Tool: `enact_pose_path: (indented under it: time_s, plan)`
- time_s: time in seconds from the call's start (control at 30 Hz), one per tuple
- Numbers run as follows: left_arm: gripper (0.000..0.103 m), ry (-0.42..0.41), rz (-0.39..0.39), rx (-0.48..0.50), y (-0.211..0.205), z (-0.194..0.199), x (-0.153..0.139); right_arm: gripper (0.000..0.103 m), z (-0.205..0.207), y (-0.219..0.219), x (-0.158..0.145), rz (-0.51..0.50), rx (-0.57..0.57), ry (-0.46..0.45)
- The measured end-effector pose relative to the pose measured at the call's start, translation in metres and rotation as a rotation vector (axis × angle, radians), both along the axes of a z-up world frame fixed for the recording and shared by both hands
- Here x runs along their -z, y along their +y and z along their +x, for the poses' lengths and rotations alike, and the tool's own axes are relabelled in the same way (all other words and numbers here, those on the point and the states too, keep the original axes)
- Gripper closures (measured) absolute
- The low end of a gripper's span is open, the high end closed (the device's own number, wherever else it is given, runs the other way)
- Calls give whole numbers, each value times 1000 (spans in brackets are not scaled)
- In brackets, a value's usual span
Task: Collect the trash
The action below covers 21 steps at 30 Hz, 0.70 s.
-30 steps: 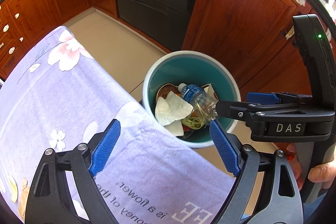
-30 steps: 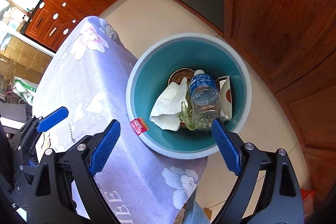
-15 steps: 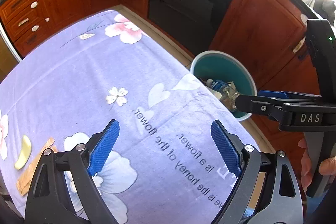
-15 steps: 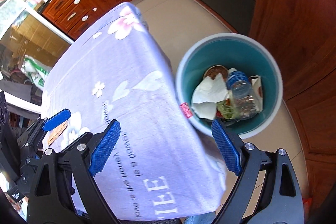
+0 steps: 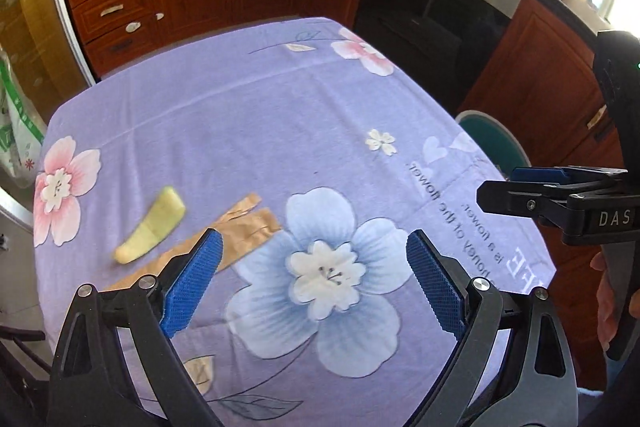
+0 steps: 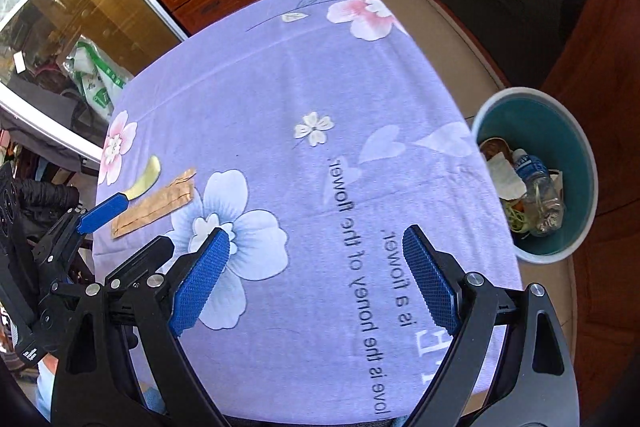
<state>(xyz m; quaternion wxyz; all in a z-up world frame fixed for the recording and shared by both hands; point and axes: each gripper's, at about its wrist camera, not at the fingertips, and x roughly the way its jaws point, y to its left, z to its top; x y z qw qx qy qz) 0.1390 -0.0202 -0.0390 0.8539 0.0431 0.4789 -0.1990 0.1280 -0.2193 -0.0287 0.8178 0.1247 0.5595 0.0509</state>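
Lilac tablecloth (image 5: pixel 240 131), brown wrapper (image 5: pixel 224 239) lying diagonal

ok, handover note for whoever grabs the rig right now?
Left gripper: empty, jaws opening, above the lilac flowered tablecloth.
Right gripper: open, empty, above the same cloth.
Done: clear plastic bottle, white crumpled tissue and other scraps are in the teal round bin on the floor beside the table.
Left: yellow curved peel and brown flat paper wrapper, both near the left gripper.
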Motion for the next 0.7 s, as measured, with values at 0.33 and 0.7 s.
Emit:
enact_pose_path:
  time_s: [0.33,0.7]
  plan:
    - [10,29,100,-88,115,5,33,18,31,112,26,-28,-191,56]
    - [25,47,94,-58,147,32,51,18,50,152,48,-38,-254,105]
